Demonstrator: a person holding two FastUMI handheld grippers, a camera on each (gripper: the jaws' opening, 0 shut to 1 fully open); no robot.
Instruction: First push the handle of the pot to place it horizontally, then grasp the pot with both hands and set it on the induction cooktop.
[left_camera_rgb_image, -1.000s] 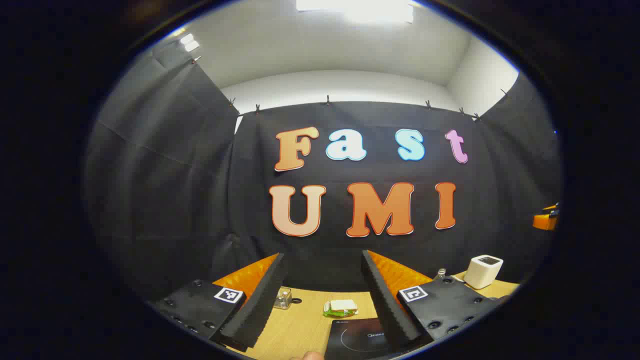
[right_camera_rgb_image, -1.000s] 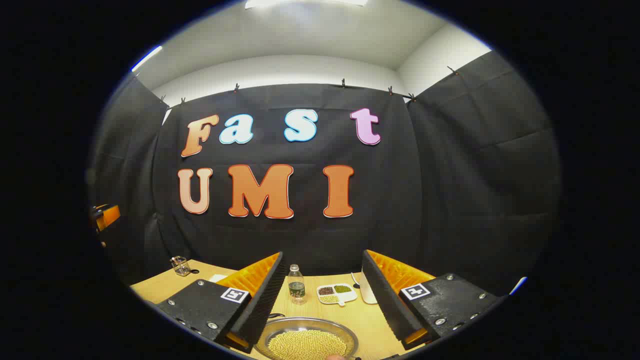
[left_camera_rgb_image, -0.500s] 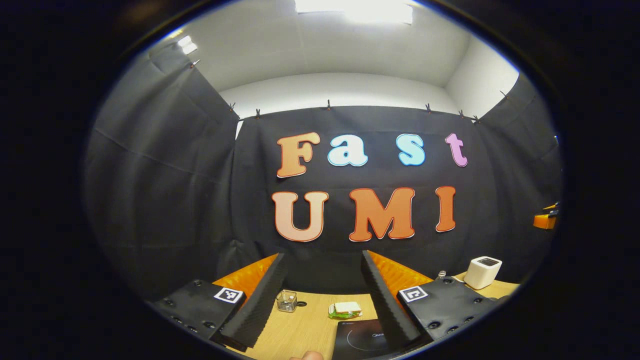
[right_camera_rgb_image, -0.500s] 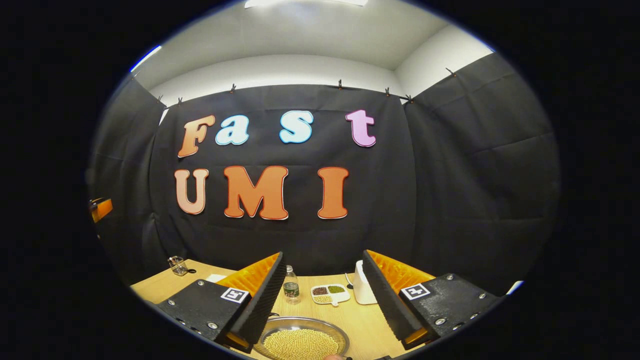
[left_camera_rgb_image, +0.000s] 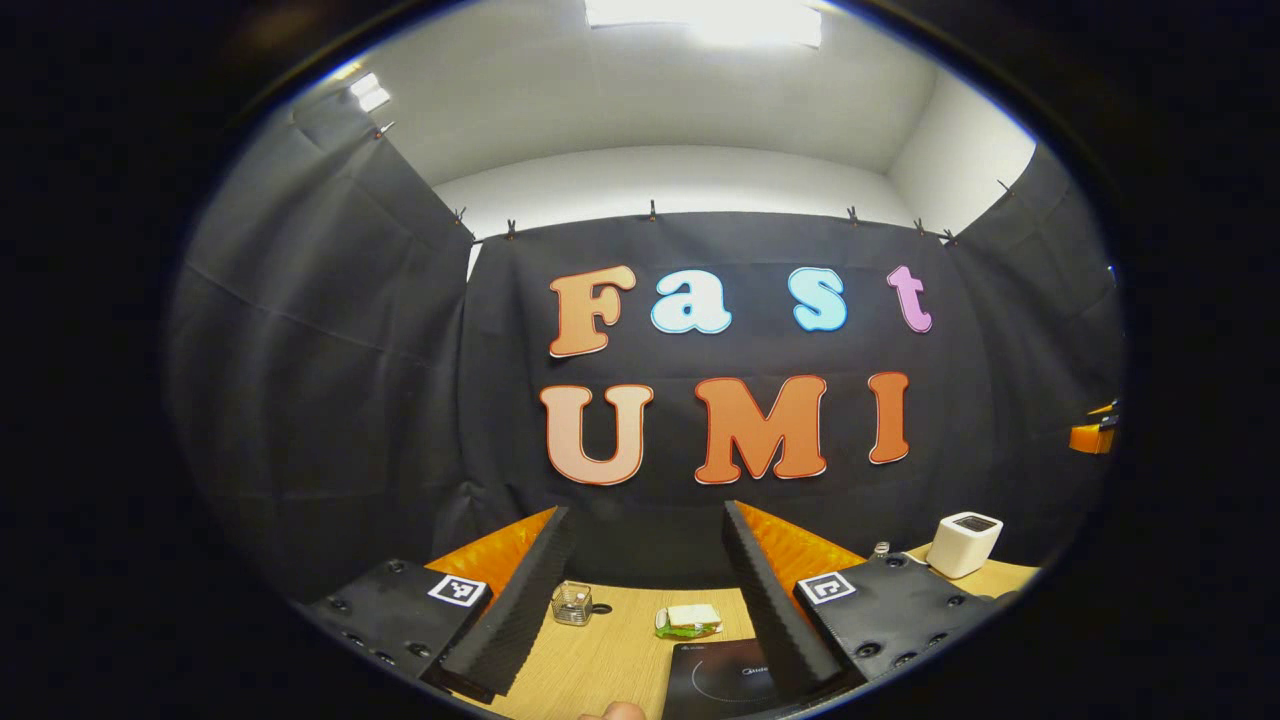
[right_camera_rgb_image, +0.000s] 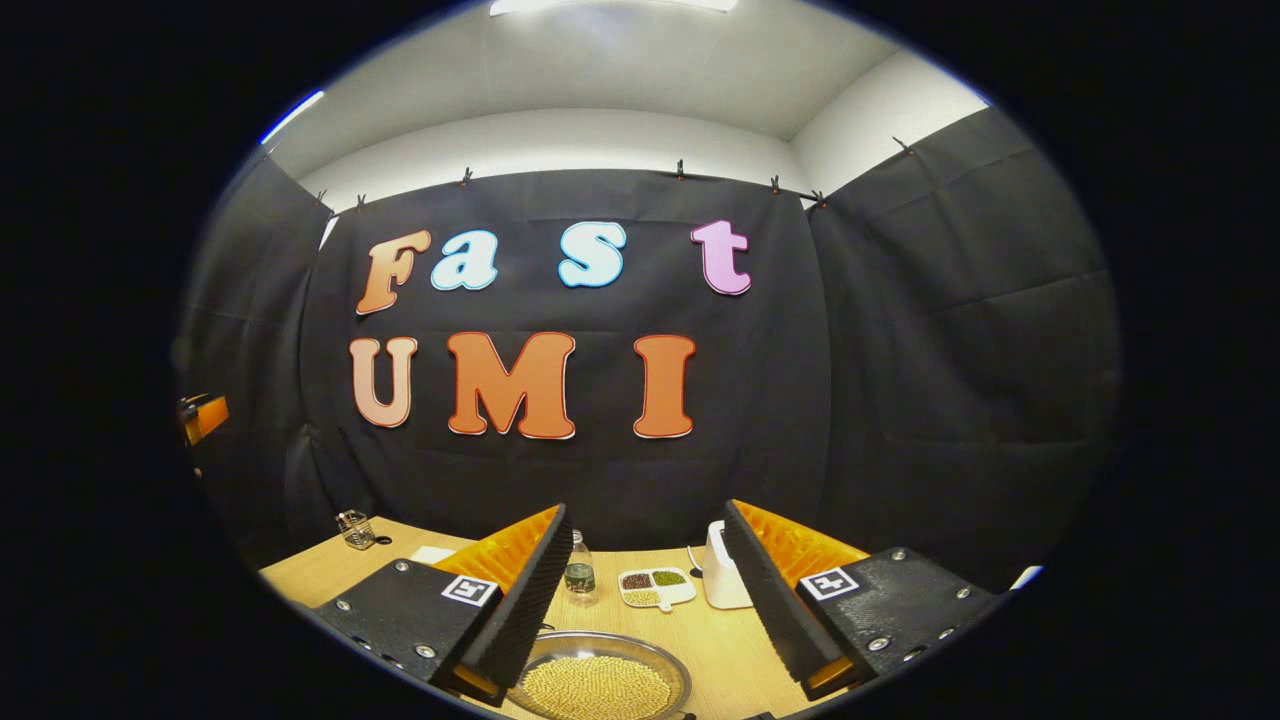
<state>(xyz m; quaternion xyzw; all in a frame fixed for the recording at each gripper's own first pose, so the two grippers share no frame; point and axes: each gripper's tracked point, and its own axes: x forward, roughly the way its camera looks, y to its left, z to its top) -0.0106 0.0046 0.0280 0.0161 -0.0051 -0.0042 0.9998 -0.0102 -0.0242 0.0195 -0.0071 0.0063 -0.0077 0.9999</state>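
In the right gripper view a steel pot (right_camera_rgb_image: 598, 682) full of yellow beans sits on the wooden table (right_camera_rgb_image: 720, 640), low between the fingers of my right gripper (right_camera_rgb_image: 640, 590), which stands open above it; its handle is hidden. In the left gripper view the black induction cooktop (left_camera_rgb_image: 715, 675) lies on the table (left_camera_rgb_image: 590, 660) at the bottom edge, partly behind the right finger of my left gripper (left_camera_rgb_image: 645, 590). That gripper is open and holds nothing. Each gripper's far edge peeks in at the side of the other's view.
A small glass jar (left_camera_rgb_image: 572, 603), a green and white packet (left_camera_rgb_image: 688, 620) and a white box (left_camera_rgb_image: 965, 544) stand behind the cooktop. A bottle (right_camera_rgb_image: 579, 575), a divided dish of beans (right_camera_rgb_image: 655, 588) and a white appliance (right_camera_rgb_image: 718, 580) stand behind the pot. A fingertip (left_camera_rgb_image: 612, 711) shows at the bottom.
Both views have drifted slightly: the cooktop and packet slid a little right in the left gripper view, the pot and bottle a little left in the right gripper view. Both grippers stay open.
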